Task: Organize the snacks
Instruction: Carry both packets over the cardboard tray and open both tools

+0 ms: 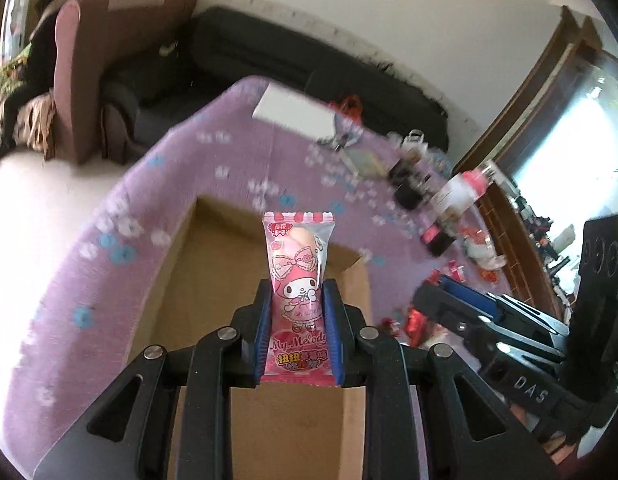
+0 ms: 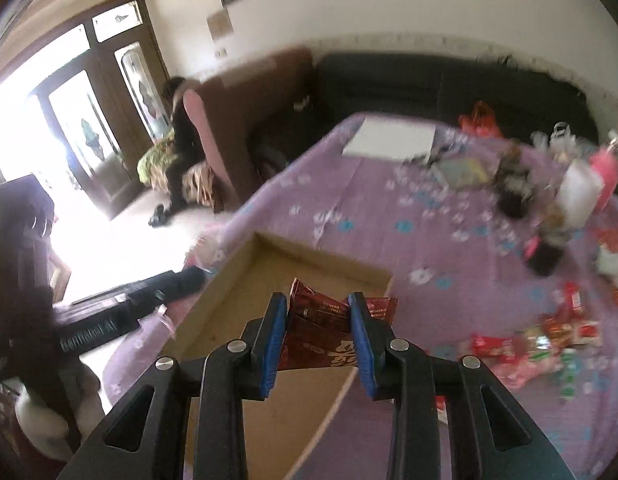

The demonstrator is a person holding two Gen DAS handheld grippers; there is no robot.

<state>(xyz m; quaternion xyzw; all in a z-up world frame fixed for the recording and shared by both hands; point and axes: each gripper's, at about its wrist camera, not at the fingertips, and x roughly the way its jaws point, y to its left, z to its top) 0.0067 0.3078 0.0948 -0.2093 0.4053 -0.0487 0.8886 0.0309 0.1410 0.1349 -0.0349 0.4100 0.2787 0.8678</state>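
My left gripper (image 1: 297, 292) is shut on a pink My Melody snack packet (image 1: 297, 280), held upright over an open cardboard box (image 1: 213, 280). My right gripper (image 2: 318, 304) is shut on a dark red snack packet (image 2: 325, 328), held above the same box (image 2: 245, 280). The right gripper also shows in the left wrist view (image 1: 449, 292), at the box's right side. Loose red and pink snacks (image 2: 549, 340) lie in a pile on the purple floral tablecloth (image 2: 369, 200), to the right of the box.
Dark bottles (image 1: 409, 184) and a white container with a pink cap (image 1: 465, 188) stand on the far right of the table. A white sheet (image 1: 293, 108) lies at the far edge. A black sofa (image 1: 309, 56) and a brown armchair (image 1: 89, 72) stand beyond the table.
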